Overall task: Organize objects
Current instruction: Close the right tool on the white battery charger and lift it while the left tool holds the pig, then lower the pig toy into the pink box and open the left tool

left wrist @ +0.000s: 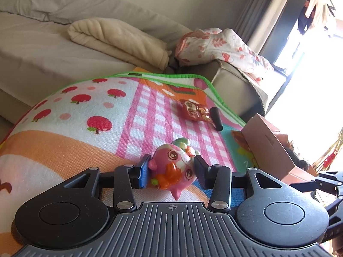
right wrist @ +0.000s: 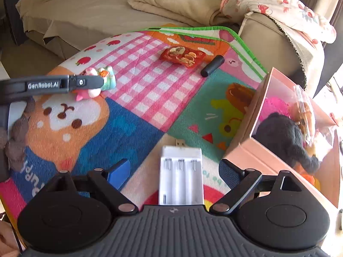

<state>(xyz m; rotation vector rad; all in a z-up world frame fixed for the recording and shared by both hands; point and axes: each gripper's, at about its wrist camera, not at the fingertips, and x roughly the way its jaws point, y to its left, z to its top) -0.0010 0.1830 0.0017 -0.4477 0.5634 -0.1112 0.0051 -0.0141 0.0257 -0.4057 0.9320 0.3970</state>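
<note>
Left gripper [left wrist: 171, 171] is clamped on the pink toy [left wrist: 173, 169] over the mat [left wrist: 64, 145]; its arm reads "GenRobot.AI". Right gripper [right wrist: 174, 169] has jaws apart around the white charger [right wrist: 181, 177] on the mat. Snack pack [right wrist: 182, 56], black cylinder [right wrist: 212, 66], then pink box [right wrist: 259, 107] at right.

The pink toy pig [left wrist: 173, 169], big cartoon eyes and an orange tuft, lies tipped on its side on the play mat, snout pointing down toward the camera. Farther up the pink checks rests a red snack packet [right wrist: 182, 56], flat and sealed, with a black cylinder [right wrist: 212, 66] lying just beside it. Nearer, a white battery charger [right wrist: 180, 176] lies face up, its three slots bare, plug pointing away.
</note>
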